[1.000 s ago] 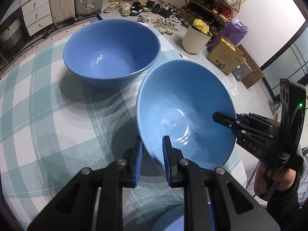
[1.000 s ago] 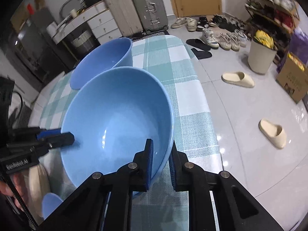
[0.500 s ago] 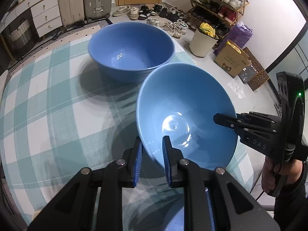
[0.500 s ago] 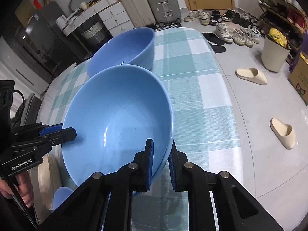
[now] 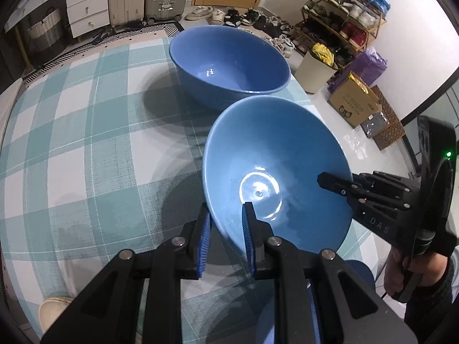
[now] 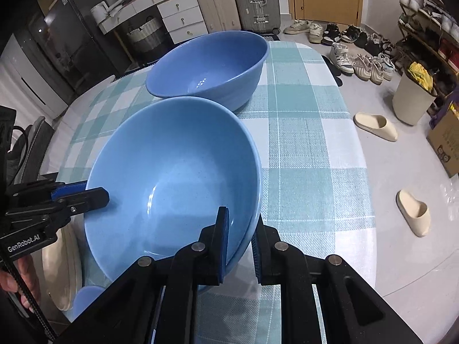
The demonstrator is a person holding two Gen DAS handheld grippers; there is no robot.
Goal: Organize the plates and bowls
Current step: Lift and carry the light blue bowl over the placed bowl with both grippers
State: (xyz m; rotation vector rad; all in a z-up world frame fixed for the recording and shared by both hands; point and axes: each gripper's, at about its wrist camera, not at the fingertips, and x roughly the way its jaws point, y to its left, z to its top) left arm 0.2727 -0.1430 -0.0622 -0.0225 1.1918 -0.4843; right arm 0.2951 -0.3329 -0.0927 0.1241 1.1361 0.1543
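Two grippers share the light-blue bowl (image 5: 275,172): left gripper (image 5: 225,236) and right gripper (image 6: 239,246) each pinch opposite rims, balancing it level above the checked tablecloth (image 5: 86,143), just beside the darker bowl (image 5: 229,63), likely for nesting.

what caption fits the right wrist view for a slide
Both grippers, left gripper and right gripper, clamp a light blue bowl before a darker blue bowl on checked tablecloth.

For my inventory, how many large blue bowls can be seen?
2: the lighter bowl held between both grippers, and the darker bowl standing on the table behind it. Smaller dishes at the frame edge are partly hidden.
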